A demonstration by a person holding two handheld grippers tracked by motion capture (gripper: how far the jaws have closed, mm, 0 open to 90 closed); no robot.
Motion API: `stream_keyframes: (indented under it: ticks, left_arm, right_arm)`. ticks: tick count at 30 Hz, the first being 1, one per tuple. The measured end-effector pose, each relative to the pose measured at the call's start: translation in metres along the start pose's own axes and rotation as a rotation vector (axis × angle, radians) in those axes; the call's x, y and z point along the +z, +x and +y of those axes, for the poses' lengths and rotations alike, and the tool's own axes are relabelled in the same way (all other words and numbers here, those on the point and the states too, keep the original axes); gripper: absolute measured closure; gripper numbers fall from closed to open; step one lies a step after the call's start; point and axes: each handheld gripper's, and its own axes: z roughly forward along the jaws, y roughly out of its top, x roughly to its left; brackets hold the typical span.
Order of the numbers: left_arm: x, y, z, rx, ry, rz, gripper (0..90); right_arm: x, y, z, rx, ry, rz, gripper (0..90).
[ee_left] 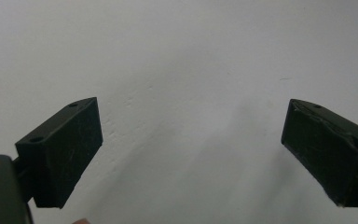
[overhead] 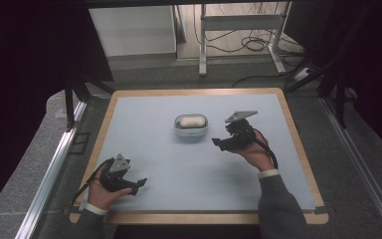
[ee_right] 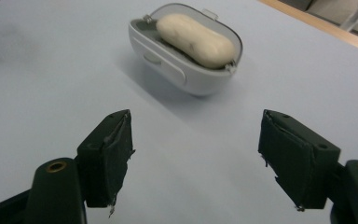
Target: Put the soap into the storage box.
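A small white oval container point(overhead: 191, 132) stands near the middle of the pale blue mat, and a cream oblong lump point(overhead: 191, 121) lies in it. In the right gripper view the container point(ee_right: 168, 65) and the lump point(ee_right: 196, 39) sit just ahead of the jaws. My right gripper point(overhead: 218, 144) point(ee_right: 196, 128) hovers to the right of the container, open, with nothing between its jaws. My left gripper point(overhead: 140, 183) point(ee_left: 191, 121) rests low at the front left of the mat, open and empty, with bare mat ahead of it.
The blue mat point(overhead: 179, 164) covers a wooden tabletop point(overhead: 199, 218) with a raised rim. Metal rails point(overhead: 49, 174) run along both sides of the table. Beyond the far edge are a white frame's legs point(overhead: 203, 50) and loose cables point(overhead: 253, 45) on the floor.
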Motion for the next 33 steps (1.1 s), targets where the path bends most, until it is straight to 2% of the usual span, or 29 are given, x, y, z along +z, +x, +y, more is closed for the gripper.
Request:
stream_keyframes:
  ticks: [6,12,14,17,19,25,30,32,33]
  left_arm:
    - [0.0,0.0,0.0,0.0,0.0,0.002,5.6]
    - [0.0,0.0,0.0,-0.001,-0.002,0.005,5.6]
    - [0.0,0.0,0.0,-0.003,-0.003,0.006,5.6]
    - [0.0,0.0,0.0,-0.003,-0.003,0.005,5.6]
    - [-0.001,0.0,0.0,-0.003,-0.004,0.005,5.6]
    - [-0.001,0.0,0.0,0.001,-0.002,0.007,5.6]
    - [-0.001,0.0,0.0,0.001,-0.002,0.008,5.6]
    - [-0.001,0.001,0.0,0.0,-0.004,0.008,5.6]
    - [-0.001,0.001,0.0,-0.001,-0.004,0.009,5.6]
  right_arm:
    - [-0.016,0.004,-0.032,0.04,-0.007,-0.042,24.5]
    - [-0.031,0.009,-0.061,0.069,-0.022,-0.058,24.4]
    - [-0.035,0.01,-0.076,0.085,-0.025,-0.046,24.3]
    - [-0.035,0.011,-0.083,0.081,-0.001,-0.059,24.0]
    - [-0.036,0.01,-0.086,0.094,-0.001,-0.061,24.1]
    - [-0.037,0.012,-0.083,0.083,-0.03,-0.069,24.0]
    - [-0.036,0.012,-0.085,0.072,-0.017,-0.074,23.0]
    - [-0.035,0.01,-0.087,0.081,-0.013,-0.085,22.1]
    - [-0.035,0.006,-0.089,0.097,-0.018,-0.11,20.9]
